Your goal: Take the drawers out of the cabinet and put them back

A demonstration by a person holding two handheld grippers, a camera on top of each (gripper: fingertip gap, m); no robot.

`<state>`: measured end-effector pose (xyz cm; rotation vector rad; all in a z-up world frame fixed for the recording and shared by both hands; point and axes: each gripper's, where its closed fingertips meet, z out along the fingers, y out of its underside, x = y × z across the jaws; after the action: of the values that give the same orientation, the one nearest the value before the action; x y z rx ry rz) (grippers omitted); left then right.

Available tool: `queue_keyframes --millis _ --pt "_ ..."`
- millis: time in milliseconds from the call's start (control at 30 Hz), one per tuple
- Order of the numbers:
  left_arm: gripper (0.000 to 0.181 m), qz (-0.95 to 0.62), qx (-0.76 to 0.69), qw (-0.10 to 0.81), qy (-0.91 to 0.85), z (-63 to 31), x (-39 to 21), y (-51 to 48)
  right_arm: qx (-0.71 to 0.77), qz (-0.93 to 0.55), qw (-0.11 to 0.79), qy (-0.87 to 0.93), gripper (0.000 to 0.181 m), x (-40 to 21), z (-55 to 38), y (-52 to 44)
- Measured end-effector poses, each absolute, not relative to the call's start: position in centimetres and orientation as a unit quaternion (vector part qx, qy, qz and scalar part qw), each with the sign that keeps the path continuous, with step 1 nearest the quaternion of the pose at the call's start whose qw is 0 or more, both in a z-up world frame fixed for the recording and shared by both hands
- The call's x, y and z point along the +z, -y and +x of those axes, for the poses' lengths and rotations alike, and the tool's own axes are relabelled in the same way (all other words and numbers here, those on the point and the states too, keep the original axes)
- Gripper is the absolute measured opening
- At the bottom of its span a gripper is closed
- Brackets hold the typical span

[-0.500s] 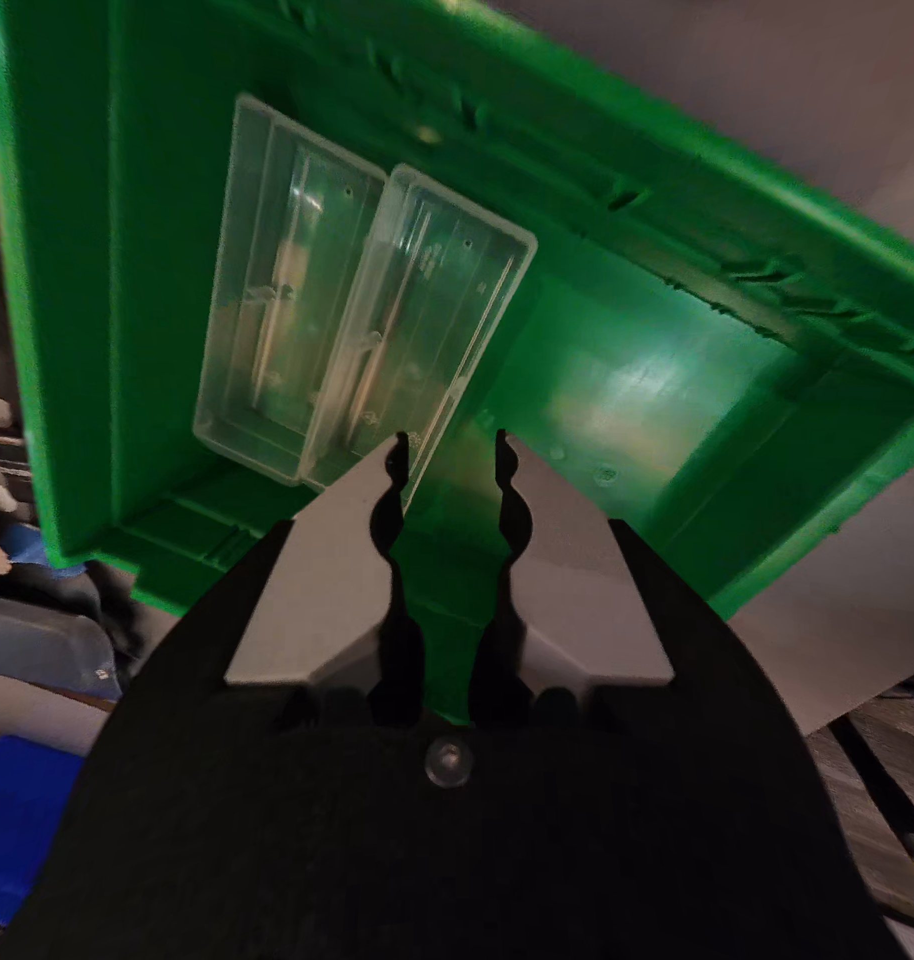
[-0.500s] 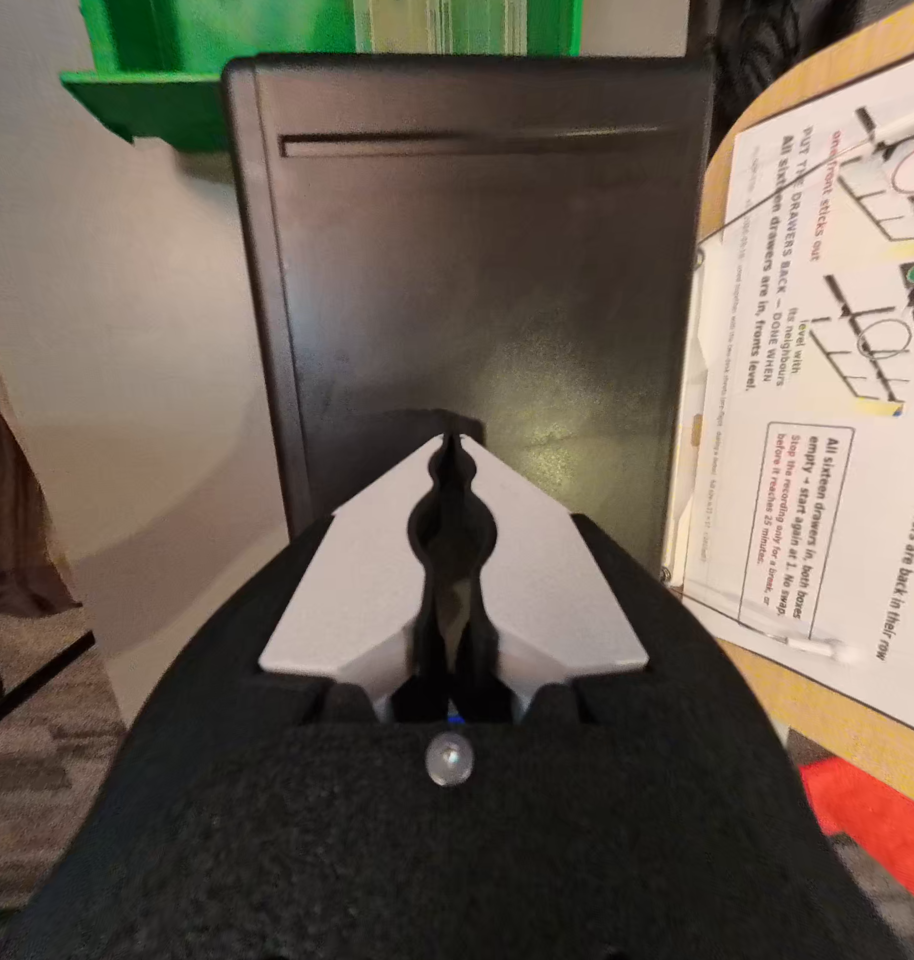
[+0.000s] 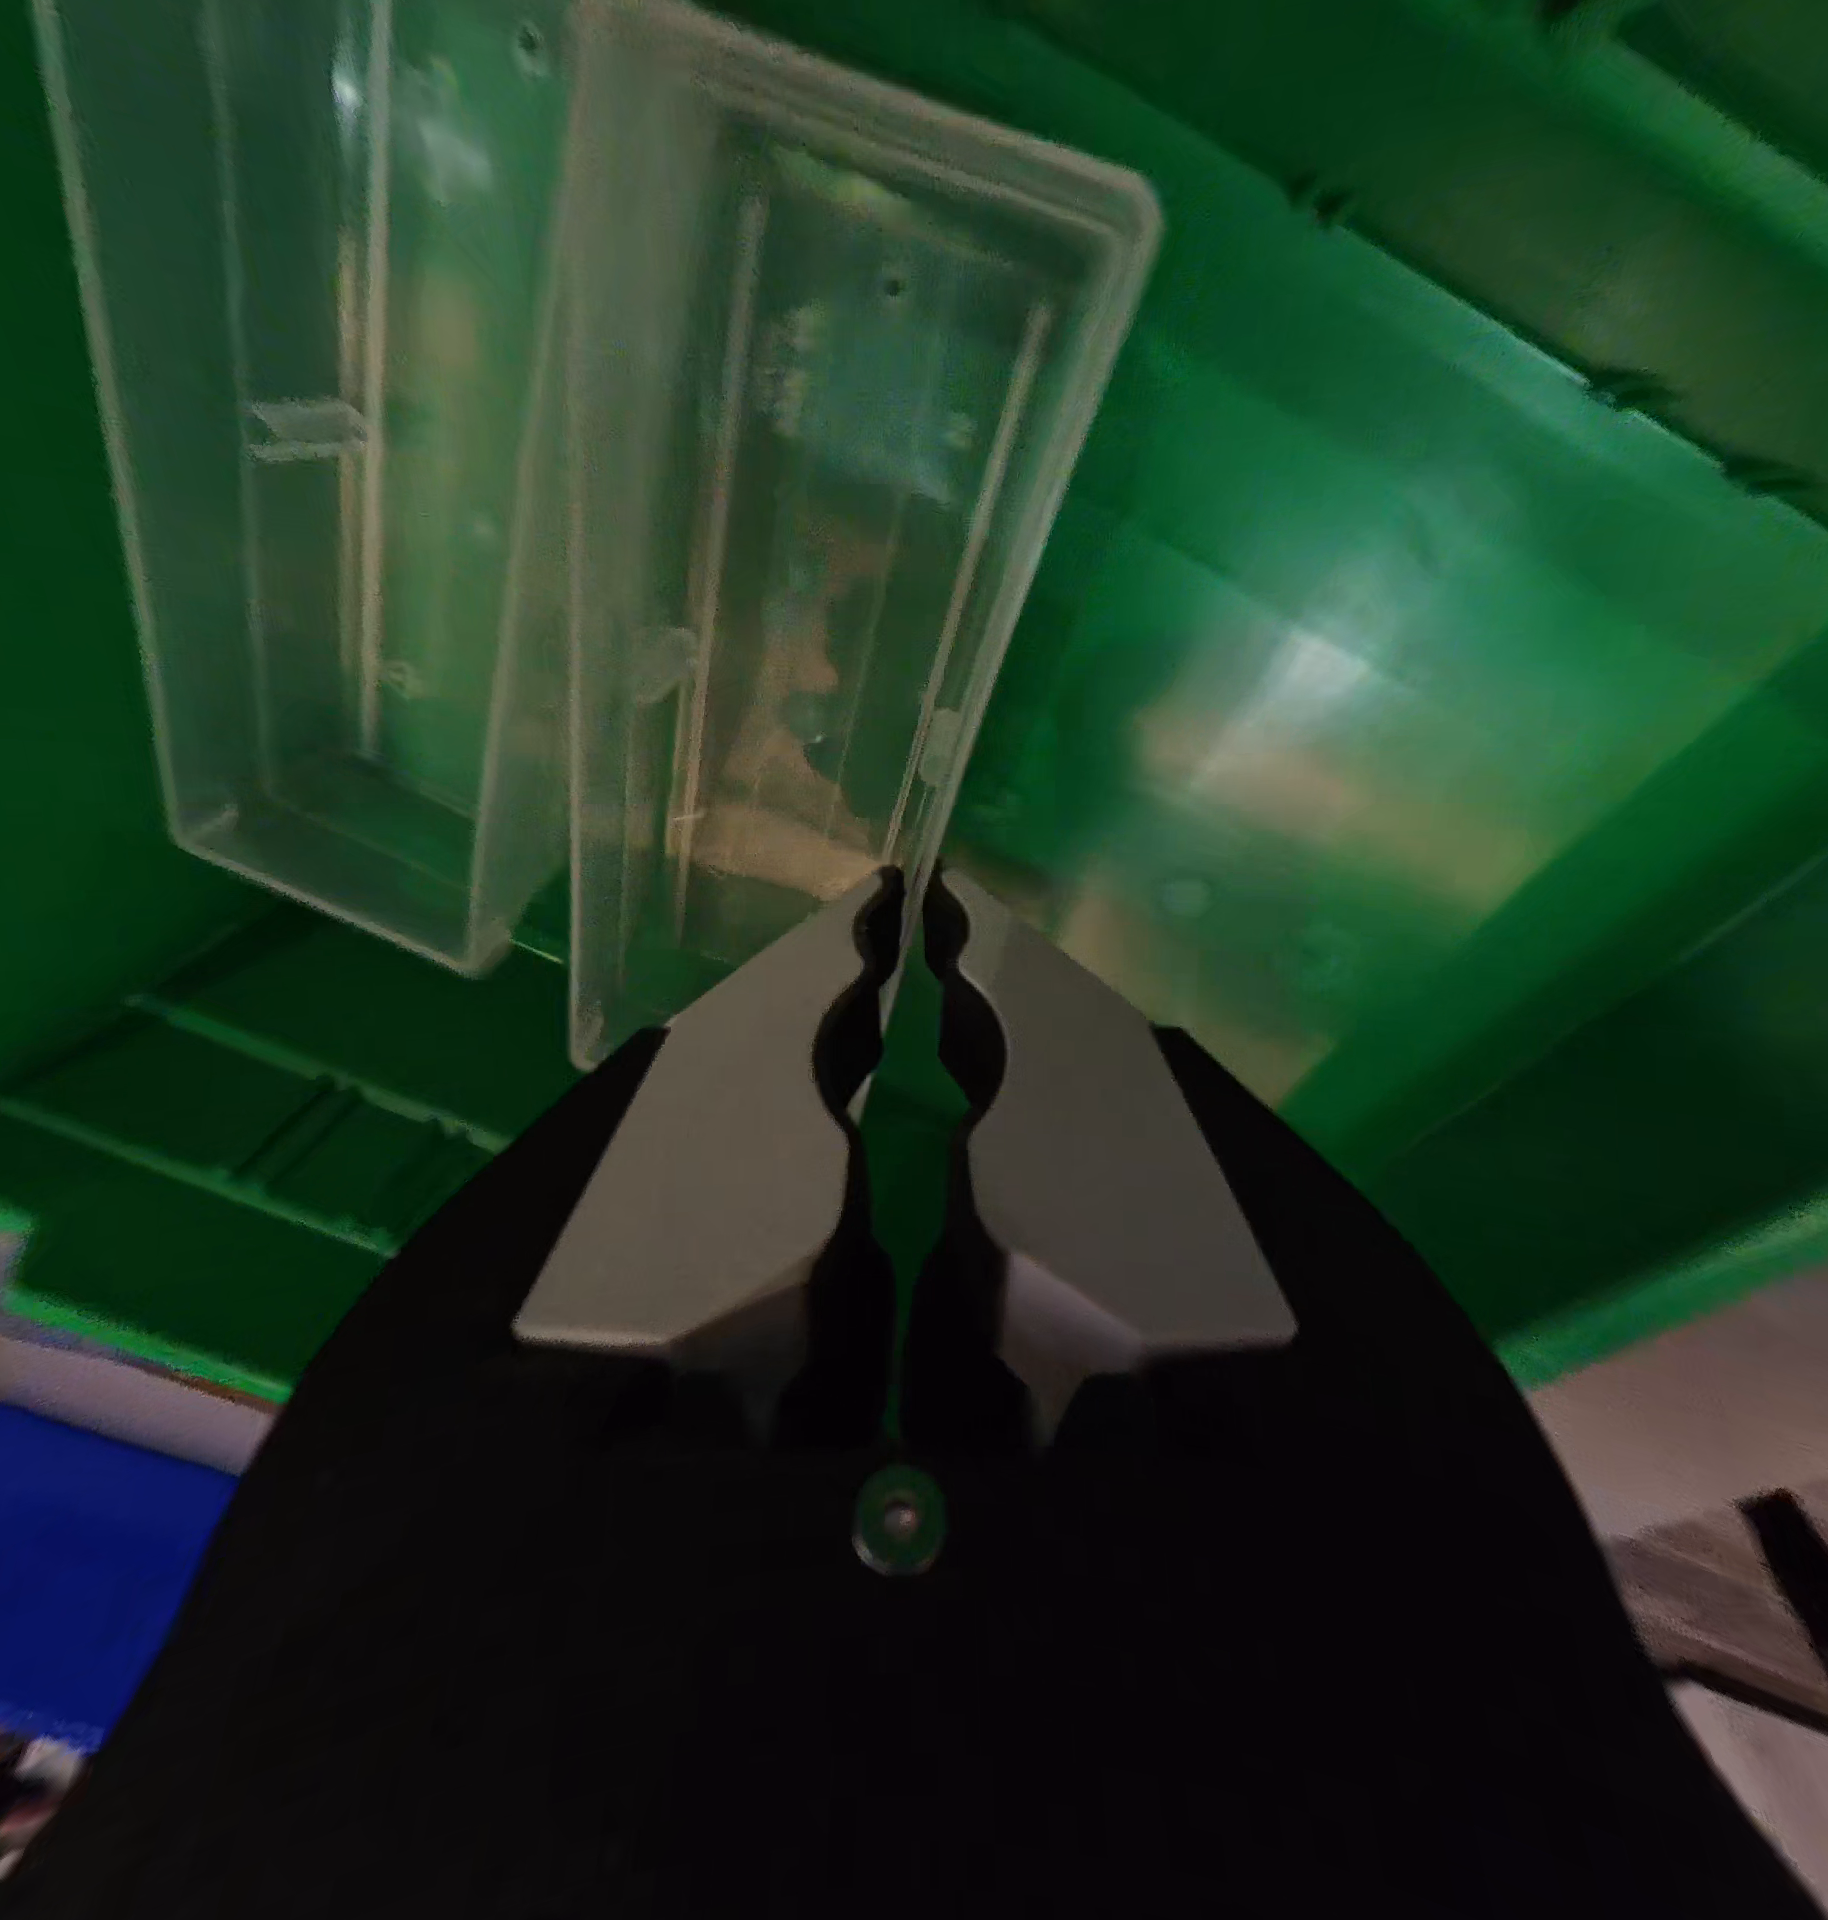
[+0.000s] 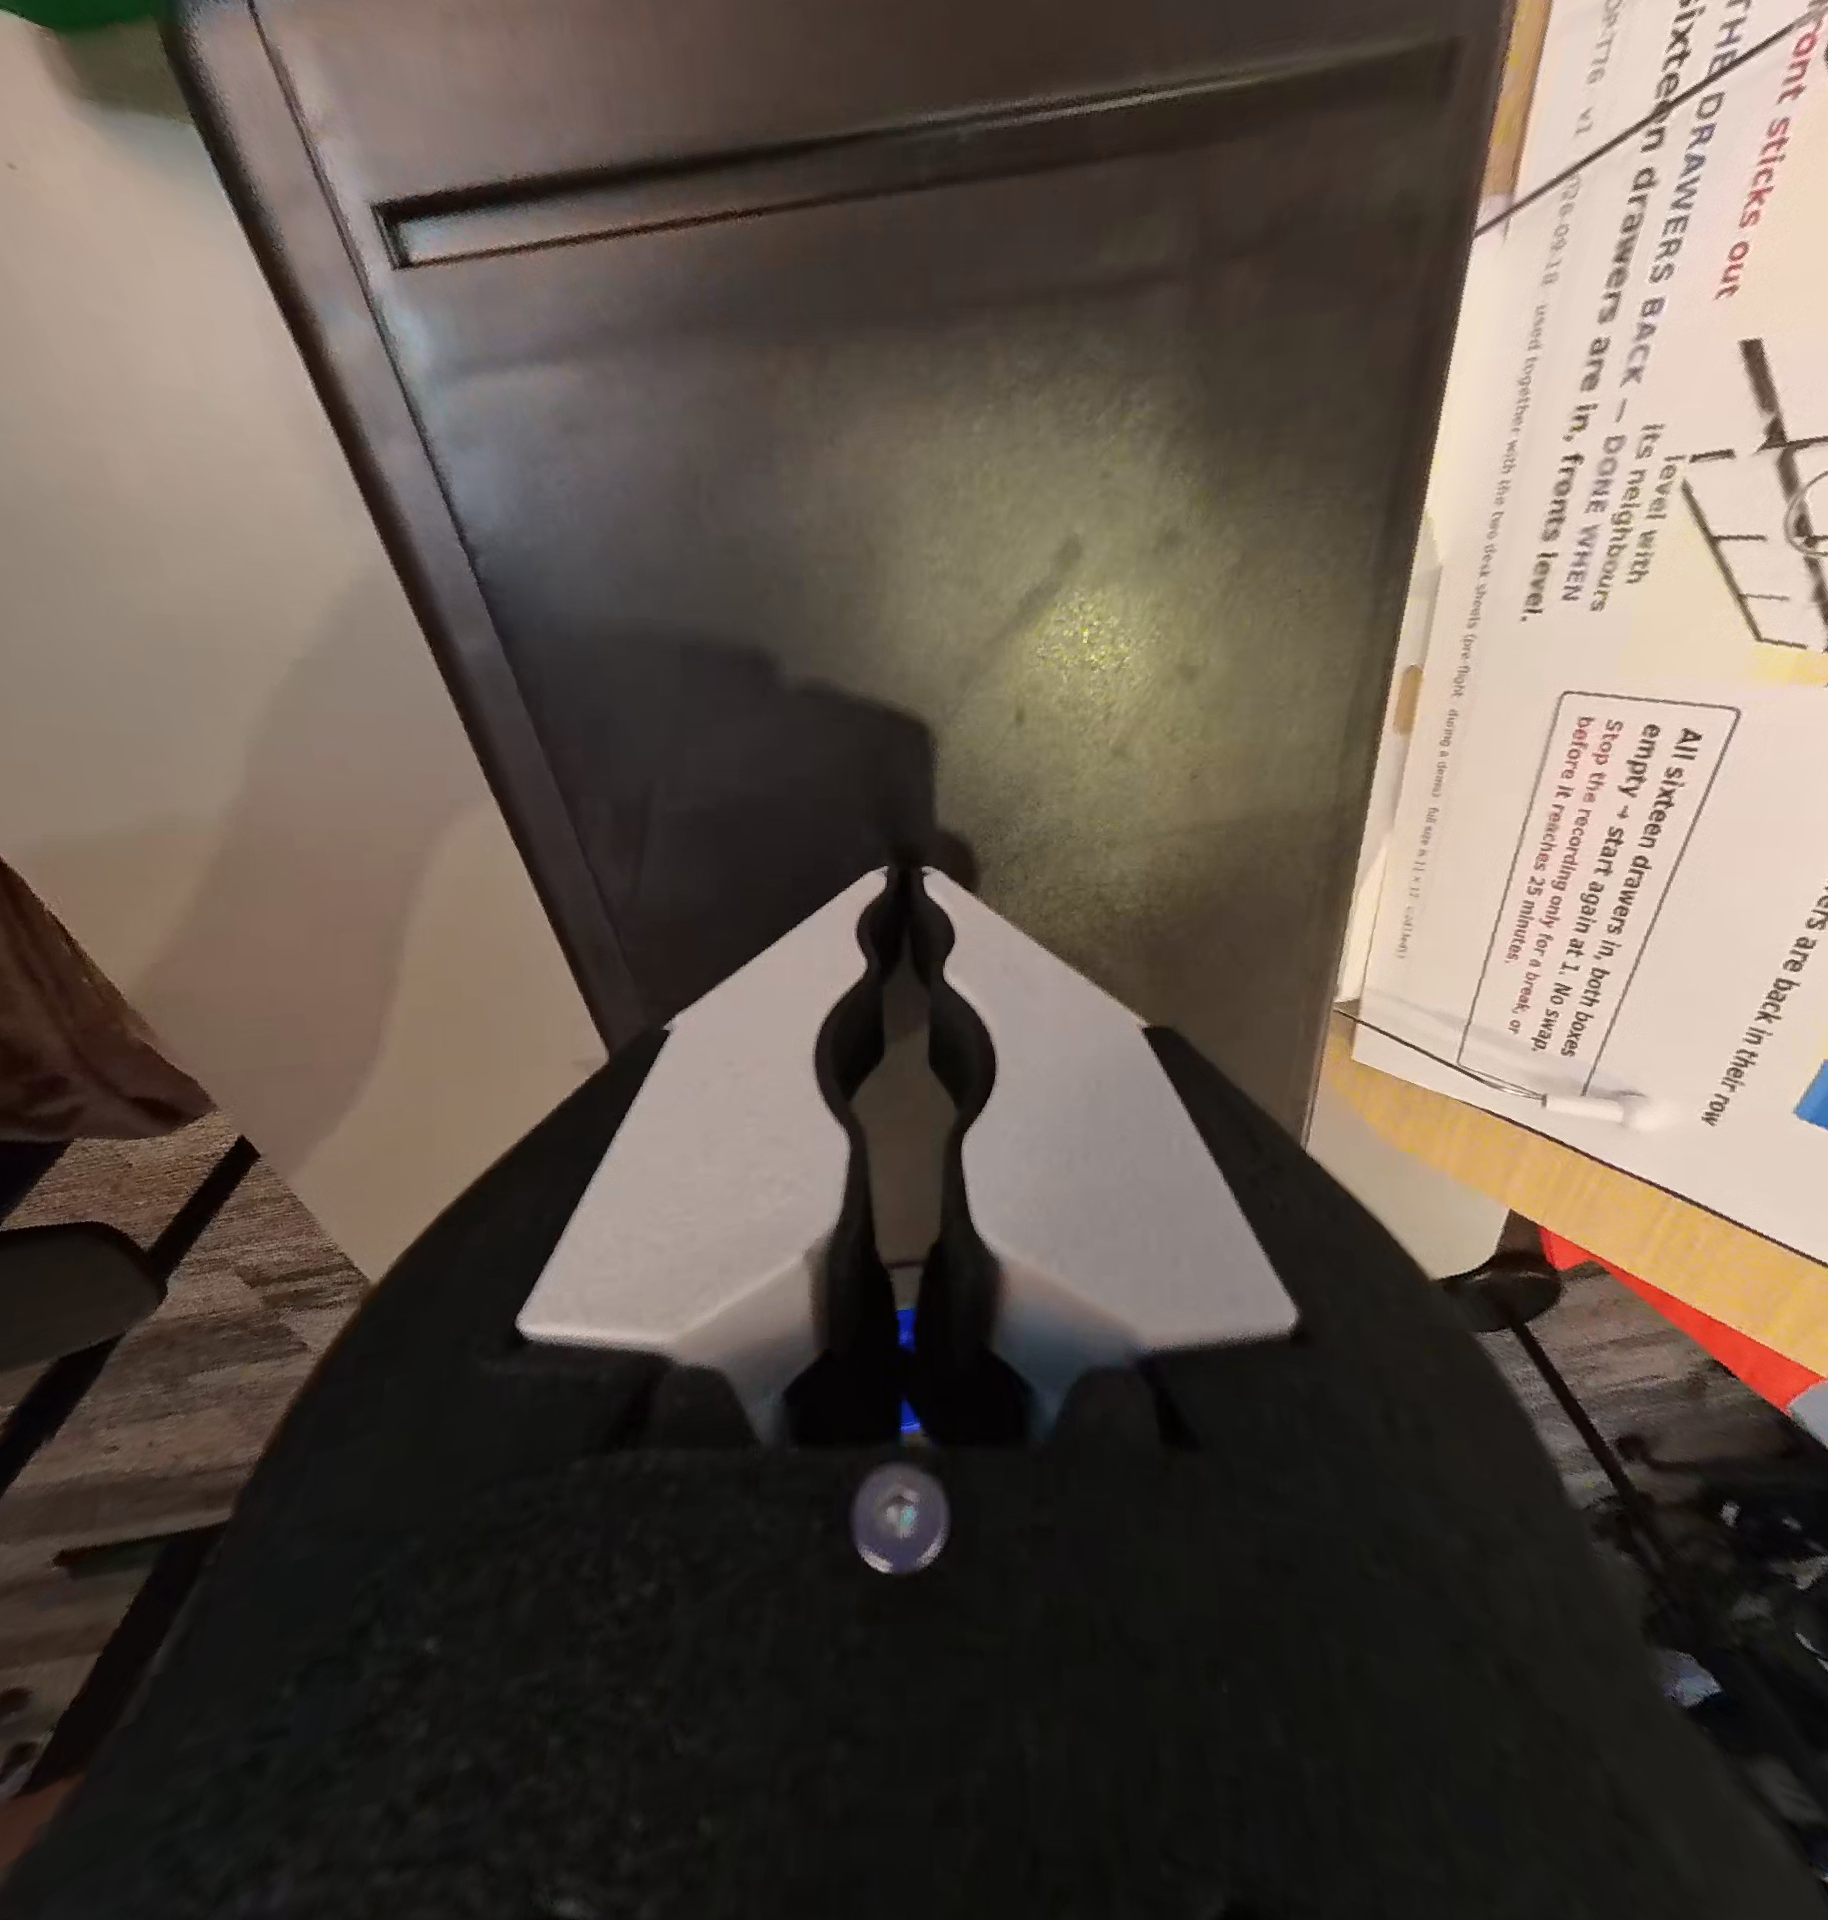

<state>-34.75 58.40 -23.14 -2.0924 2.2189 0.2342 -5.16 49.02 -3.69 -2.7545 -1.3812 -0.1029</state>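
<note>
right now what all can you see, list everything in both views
clear drawer: one, see-through, lying in the bin, left
second clear drawer: one, see-through, beside the first, its wall between the left gripper's fingers
green bin: one, green, around both drawers
black cabinet: one, black, ahead of the right gripper
printed sheet: one, white, right of the cabinet
left gripper: shut on the second drawer's wall
right gripper: shut, empty

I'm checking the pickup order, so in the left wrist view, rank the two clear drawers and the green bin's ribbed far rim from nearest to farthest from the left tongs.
1. Right clear drawer: its side wall sits between the tips of the left tongs.
2. Left clear drawer: beside it, to the left.
3. Green bin's ribbed rim: upper right, beyond both.
</note>
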Motion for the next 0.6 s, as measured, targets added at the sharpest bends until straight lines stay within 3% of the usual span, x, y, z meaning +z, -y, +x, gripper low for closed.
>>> queue_keyframes --millis 33,267,400,600 --pt "0.001 -0.692 0.07 0.03 -0.717 -35.2 -22.9 -57.7 -0.03 -0.894 0.03 0.446 0.0 -3.7 -5.2 -49.0" --pt "0.0 -0.727 0.01 0.113 -0.678 -37.9 -16.2 -51.4 -0.036 -0.895 0.04 0.443 0.0 -3.7 -5.2 -49.0" --pt "0.0 -0.691 -0.043 0.164 -0.703 -38.4 -12.0 -41.8 -0.038 -0.894 0.04 0.444 0.0 -3.7 -5.2 -49.0" --pt "0.0 -0.602 -0.057 0.119 -0.788 -34.6 -17.5 -27.4 -0.02 -0.891 0.033 0.453 0.0 -3.7 -5.2 -49.0"
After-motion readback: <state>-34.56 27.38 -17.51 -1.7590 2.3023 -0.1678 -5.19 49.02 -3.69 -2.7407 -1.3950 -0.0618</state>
